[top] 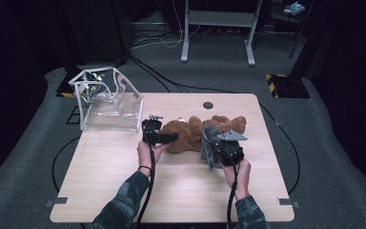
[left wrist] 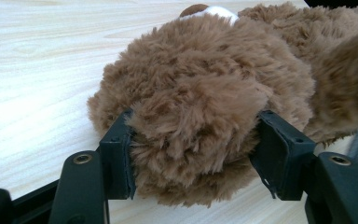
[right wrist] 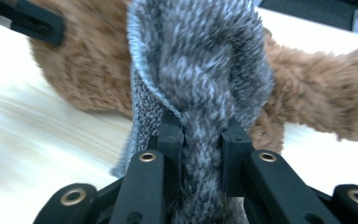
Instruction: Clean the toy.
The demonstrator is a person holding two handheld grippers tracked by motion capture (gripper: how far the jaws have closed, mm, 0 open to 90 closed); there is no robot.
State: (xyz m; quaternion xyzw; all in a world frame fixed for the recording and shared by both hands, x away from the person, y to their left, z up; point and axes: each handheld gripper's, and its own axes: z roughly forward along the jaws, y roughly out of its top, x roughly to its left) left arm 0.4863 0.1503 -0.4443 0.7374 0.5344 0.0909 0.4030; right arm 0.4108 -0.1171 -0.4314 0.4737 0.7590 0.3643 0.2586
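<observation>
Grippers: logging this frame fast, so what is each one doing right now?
Left gripper: closed around the teddy bear, jaws pressing its fur.
Right gripper: shut on the grey furry cloth.

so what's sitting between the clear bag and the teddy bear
Bare table top apart from the left claw, which closes on the teddy bear near the clear bag, in the high view.

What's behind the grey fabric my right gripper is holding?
Right behind the grey fabric lies the brown teddy bear on the table; the right gripper is pinching the fabric. The bear's middle is covered by the fabric.
</observation>
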